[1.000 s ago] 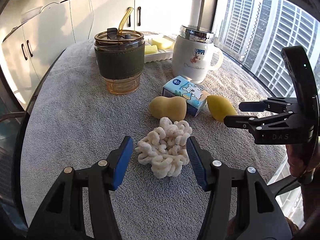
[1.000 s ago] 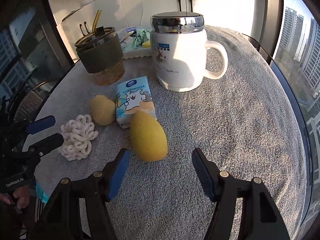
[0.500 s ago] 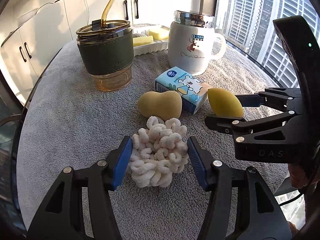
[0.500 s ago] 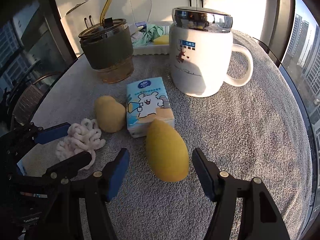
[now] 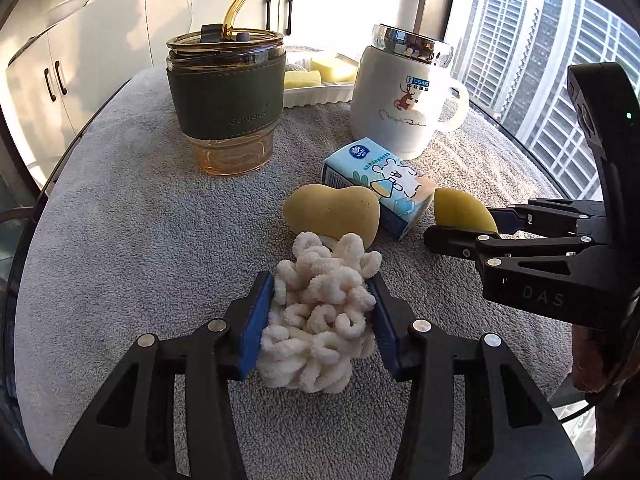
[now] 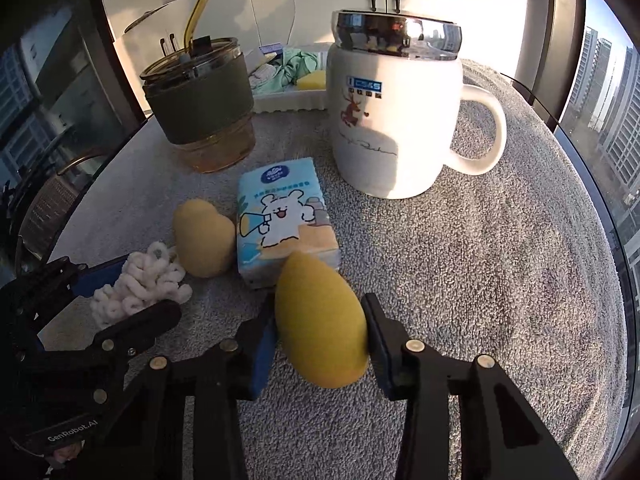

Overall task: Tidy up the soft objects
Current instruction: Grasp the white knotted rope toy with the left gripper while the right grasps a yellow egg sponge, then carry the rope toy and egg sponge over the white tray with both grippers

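Closing both grippers at once, you have a soft thing in each. Your left gripper (image 5: 324,320) has just been squeezing in, and its blue pads (image 5: 256,320) now press the two sides of the white looped chenille scrunchie (image 5: 320,312), which sits on the grey terry towel (image 5: 120,240) at about 6 o'clock in the left wrist view. Your right gripper (image 6: 320,336) has likewise just been narrowing and is clamped on the yellow egg-shaped makeup sponge (image 6: 320,320), low at 6 o'clock in its own view, its tip just beside the pale blue tissue pack with a cartoon bear (image 6: 284,220).

To do this grasp well, judge the squeeze by the look of the material: the scrunchie bulges above and below the pads, so I would stop tightening once it no longer slips, since loose loops could snag on a pad edge. The sponge appears held across its thick middle, which is the safe place; nearer the pointed end it would likely squirt out.

Lift both straight up before travelling. The tan gourd-shaped sponge (image 5: 332,216) touches the scrunchie at 12 o'clock and may drag along if you pull sideways. The likely destination is the white ribbed tray (image 6: 288,100) at 12 o'clock, behind the amber glass tumbler with green sleeve (image 5: 228,108) and the white lidded ceramic mug (image 6: 392,120); carry high enough to clear both, and keep your two hands from crossing.
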A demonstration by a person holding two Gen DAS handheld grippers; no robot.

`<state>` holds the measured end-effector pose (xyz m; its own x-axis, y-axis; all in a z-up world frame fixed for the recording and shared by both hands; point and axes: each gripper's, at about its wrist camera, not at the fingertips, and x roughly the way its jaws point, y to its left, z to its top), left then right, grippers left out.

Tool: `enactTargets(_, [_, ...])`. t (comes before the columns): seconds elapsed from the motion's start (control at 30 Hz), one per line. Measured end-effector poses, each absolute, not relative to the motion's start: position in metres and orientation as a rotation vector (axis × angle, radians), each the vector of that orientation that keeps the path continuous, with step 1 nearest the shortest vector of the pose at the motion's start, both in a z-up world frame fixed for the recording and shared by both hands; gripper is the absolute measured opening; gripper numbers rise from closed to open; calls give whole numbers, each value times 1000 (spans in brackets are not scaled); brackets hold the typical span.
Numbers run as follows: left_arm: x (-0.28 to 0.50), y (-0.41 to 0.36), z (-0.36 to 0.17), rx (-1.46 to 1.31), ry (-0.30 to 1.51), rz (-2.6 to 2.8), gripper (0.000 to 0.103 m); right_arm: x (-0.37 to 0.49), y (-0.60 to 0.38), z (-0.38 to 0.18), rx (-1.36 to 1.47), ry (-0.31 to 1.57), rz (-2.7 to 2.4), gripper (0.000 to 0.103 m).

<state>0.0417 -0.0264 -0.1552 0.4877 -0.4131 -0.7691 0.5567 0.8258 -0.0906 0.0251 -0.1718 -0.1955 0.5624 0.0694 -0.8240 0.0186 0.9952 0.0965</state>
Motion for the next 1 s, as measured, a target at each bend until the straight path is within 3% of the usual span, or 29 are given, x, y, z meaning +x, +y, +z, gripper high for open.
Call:
enactTargets(0.13, [39,-21,-146,156,864,-609,24,22,-175,-192,102,971,32,42])
enactTargets(1.0, [87,48,-120,99,806,-414,20,3,-239,-150,109,935,-145,42])
